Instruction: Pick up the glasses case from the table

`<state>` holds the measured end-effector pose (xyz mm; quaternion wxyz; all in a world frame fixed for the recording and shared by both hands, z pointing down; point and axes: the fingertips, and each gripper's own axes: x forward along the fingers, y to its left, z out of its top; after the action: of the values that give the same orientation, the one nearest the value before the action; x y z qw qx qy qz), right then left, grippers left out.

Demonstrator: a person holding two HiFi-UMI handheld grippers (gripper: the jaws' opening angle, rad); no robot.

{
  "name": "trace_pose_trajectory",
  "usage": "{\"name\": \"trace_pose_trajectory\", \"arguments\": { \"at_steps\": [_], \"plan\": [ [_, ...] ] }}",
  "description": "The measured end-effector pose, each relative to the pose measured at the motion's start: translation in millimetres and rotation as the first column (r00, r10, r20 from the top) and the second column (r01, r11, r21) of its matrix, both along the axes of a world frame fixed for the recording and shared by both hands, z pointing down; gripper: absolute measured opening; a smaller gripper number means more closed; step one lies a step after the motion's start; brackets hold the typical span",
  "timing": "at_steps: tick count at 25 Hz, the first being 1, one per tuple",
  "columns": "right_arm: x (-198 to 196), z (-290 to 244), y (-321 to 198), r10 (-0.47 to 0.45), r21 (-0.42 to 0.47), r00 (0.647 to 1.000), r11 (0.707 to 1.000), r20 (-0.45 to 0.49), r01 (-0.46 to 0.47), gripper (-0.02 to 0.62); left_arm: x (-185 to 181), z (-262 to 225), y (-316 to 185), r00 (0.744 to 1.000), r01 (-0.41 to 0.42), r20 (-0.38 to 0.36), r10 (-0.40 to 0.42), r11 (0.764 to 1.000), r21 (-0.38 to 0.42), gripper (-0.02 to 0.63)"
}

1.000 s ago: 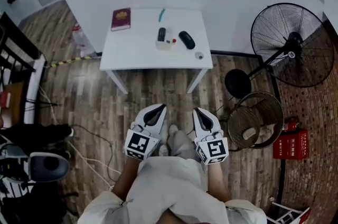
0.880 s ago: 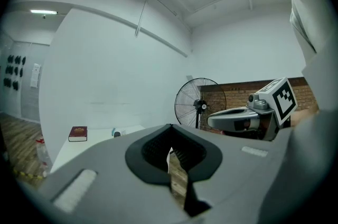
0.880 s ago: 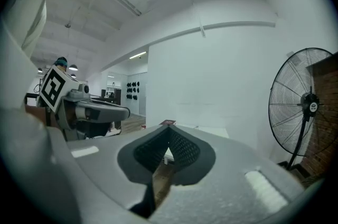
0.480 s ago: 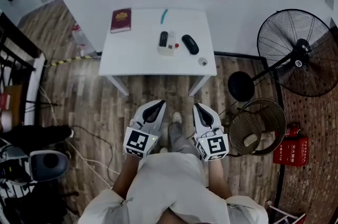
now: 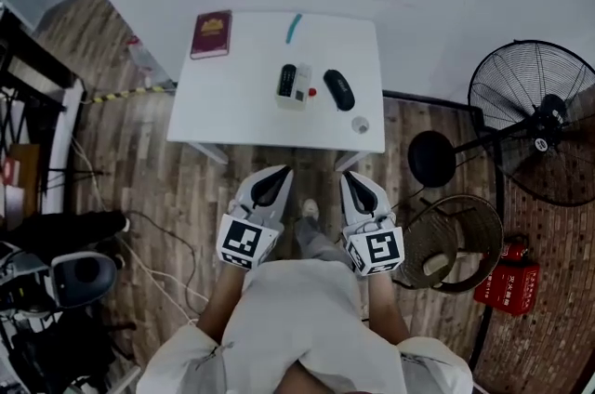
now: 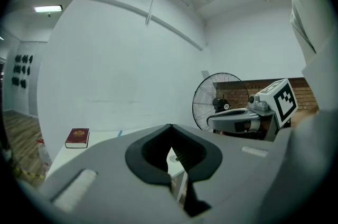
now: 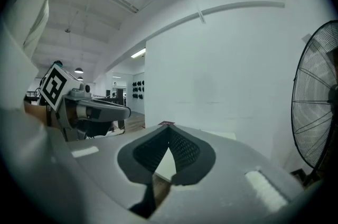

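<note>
The glasses case (image 5: 338,89) is a black oval lying on the right half of the white table (image 5: 242,109), seen in the head view. Both grippers hang side by side over the wooden floor, short of the table's front edge and apart from the case. My left gripper (image 5: 276,175) is shut with nothing in it, and its jaws meet at the tip in the left gripper view (image 6: 170,126). My right gripper (image 5: 351,179) is shut and empty too (image 7: 169,128). The case is hidden behind the jaws in both gripper views.
On the table lie a red book (image 5: 212,33), a teal pen (image 5: 294,27), a black remote on a white box (image 5: 288,82) and a small round cap (image 5: 361,124). A standing fan (image 5: 539,123) and a wicker basket (image 5: 451,234) stand to the right.
Both grippers have moved forward together toward the table, which now lies nearer and larger in the head view. Both stay shut.
</note>
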<state>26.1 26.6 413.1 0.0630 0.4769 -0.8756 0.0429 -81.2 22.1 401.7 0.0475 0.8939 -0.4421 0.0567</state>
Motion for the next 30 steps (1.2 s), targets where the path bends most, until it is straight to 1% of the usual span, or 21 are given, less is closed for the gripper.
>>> {"name": "trace_pose_trajectory", "arguments": {
  "at_steps": [4,6,13,22,30],
  "plan": [
    [11.3,1.4,-39.5,-0.031,-0.009,0.999,0.999,0.013,0.031,0.005,12.7,-0.9,-35.6,1.000,0.017,0.013,-0.017,1.000,-0.001,0.018],
    [18.2,3.0,-59.7,-0.042,-0.015,0.999,0.999,0.015,0.042,0.005,19.2,2.9,-52.7,0.999,0.030,0.021,-0.029,0.999,-0.013,0.018],
    [36.9,13.5,-115.6,-0.085,-0.048,0.996,0.995,0.001,0.085,0.005,38.7,9.6,-105.3,0.997,0.061,0.047,-0.060,0.998,-0.030,0.018],
    [44.0,31.7,-156.1,-0.138,-0.078,0.990,0.988,-0.010,0.136,0.021,54.9,27.5,-142.9,0.995,0.077,0.075,-0.072,0.995,-0.062,0.018],
    [52.4,53.0,-190.0,-0.120,-0.123,0.993,0.986,-0.014,0.117,0.023,61.7,41.8,-172.6,0.994,0.072,0.091,-0.063,0.993,-0.098,0.018]
  ]
}}
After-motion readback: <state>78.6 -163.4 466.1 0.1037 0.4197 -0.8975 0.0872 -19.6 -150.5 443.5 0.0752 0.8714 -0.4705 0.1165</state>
